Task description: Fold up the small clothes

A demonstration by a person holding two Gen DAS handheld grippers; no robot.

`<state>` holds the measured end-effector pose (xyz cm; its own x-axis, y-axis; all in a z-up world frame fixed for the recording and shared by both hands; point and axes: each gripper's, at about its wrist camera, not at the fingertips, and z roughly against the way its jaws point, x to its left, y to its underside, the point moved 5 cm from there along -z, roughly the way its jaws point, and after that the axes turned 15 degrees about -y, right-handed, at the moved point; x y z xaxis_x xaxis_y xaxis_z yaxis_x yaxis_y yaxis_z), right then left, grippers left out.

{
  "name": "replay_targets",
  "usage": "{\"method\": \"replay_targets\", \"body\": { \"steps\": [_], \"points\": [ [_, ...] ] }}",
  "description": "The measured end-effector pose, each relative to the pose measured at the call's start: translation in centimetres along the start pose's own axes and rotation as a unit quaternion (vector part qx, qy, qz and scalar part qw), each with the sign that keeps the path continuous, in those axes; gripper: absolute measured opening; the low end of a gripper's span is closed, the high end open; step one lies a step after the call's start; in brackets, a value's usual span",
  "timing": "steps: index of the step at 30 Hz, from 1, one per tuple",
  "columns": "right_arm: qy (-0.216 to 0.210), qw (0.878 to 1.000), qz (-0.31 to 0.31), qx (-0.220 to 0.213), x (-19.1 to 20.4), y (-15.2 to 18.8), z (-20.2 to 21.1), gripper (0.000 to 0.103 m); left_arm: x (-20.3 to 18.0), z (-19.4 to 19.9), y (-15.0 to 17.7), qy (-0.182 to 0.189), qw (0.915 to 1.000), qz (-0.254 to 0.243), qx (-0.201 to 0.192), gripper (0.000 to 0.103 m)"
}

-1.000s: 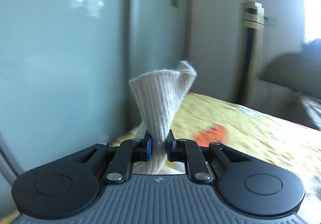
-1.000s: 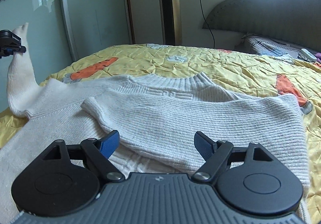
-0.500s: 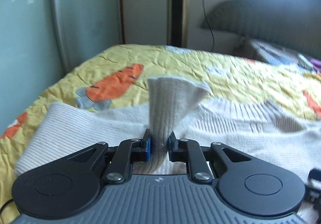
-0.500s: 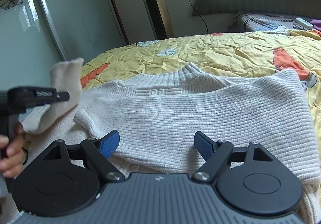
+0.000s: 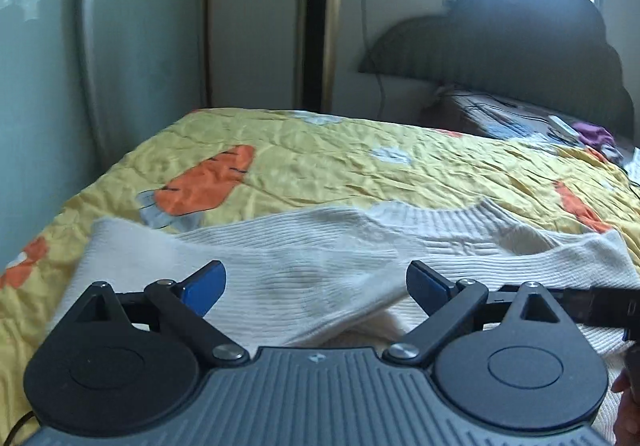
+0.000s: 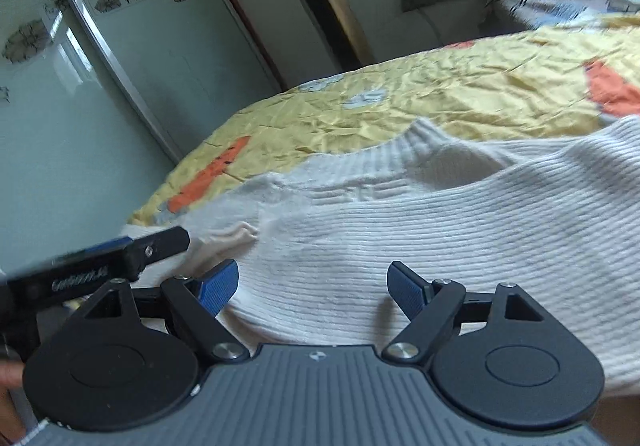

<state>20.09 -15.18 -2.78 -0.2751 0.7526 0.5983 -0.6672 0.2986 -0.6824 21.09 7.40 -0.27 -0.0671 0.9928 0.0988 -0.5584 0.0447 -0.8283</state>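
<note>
A cream ribbed knit sweater [image 5: 344,246] lies flat on the yellow bedspread [image 5: 360,174], collar toward the headboard, both sleeves folded across the body. The left sleeve [image 5: 312,286] rests on the sweater between the blue pads of my left gripper [image 5: 316,286], whose jaws are opening wide; nothing presses on the pads. My right gripper [image 6: 313,286] hovers open over the folded right sleeve [image 6: 420,246], holding nothing. In the right wrist view the left gripper's finger [image 6: 132,254] pokes in from the left, beside a hand.
The bedspread [image 6: 460,86] has orange carrot prints. A gold tower fan [image 5: 320,18] stands against the far wall, glass wardrobe doors [image 6: 80,66] run along the left, and a dark padded headboard [image 5: 520,58] with pillows and small items sits at the back right.
The left gripper carried the sleeve down and across onto the sweater's body, then opened and let it go. The right gripper rolled and shifted slightly, staying open.
</note>
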Motion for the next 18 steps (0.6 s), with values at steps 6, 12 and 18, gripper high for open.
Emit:
{"method": "replay_targets", "body": {
  "steps": [6, 12, 18],
  "points": [
    [-0.117, 0.986, -0.114, 0.023, -0.1, -0.6, -4.4, 0.079, 4.8, 0.8, 1.2, -0.055, 0.9978, 0.034, 0.017, 0.098],
    [-0.158, 0.974, -0.155, 0.048, 1.2, -1.0, -9.4, 0.06, 7.1, 0.7, 2.4, -0.083, 0.9944, 0.052, 0.038, 0.098],
    [-0.108, 0.981, -0.145, 0.065, 1.9, -1.5, -12.7, 0.015, 6.8, 0.5, 2.3, -0.099, 0.994, 0.034, 0.032, 0.098]
  ]
}}
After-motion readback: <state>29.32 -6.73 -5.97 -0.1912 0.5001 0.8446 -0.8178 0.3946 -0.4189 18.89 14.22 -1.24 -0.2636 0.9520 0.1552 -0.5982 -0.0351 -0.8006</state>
